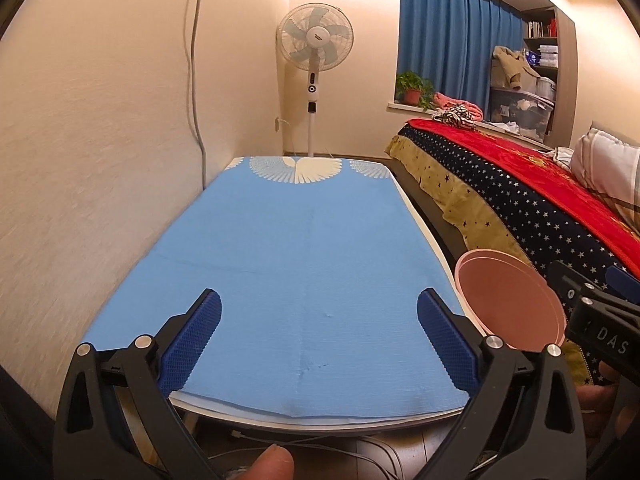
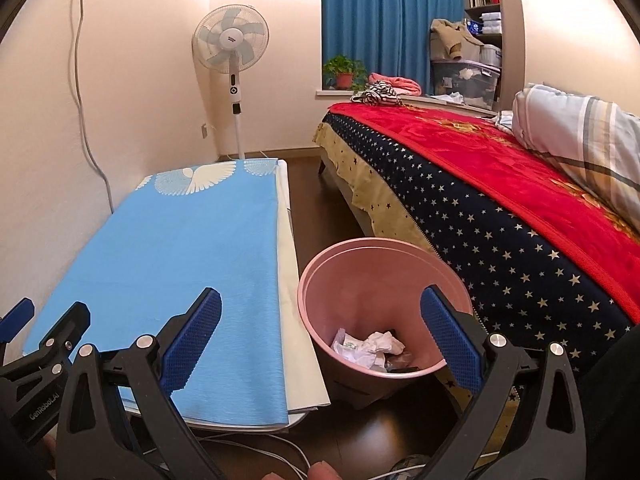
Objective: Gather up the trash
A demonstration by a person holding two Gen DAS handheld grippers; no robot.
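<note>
A pink bin (image 2: 384, 264) stands on the floor between the table and the bed, with crumpled white paper trash (image 2: 370, 346) at its bottom. Its rim (image 1: 516, 300) shows at the right in the left wrist view. My left gripper (image 1: 319, 330) hangs open over the near end of the blue tablecloth (image 1: 296, 264), nothing between its fingers. My right gripper (image 2: 320, 332) is open too, its left finger over the table's edge, its right finger (image 2: 450, 340) in front of the bin's near rim. No trash shows on the table.
A bed (image 2: 500, 208) with red and star-patterned covers lies right of the bin. A standing fan (image 1: 314, 40) is beyond the table's far end. The wall (image 1: 100, 140) runs along the table's left side. Cables (image 2: 256, 448) lie on the floor under the near edge.
</note>
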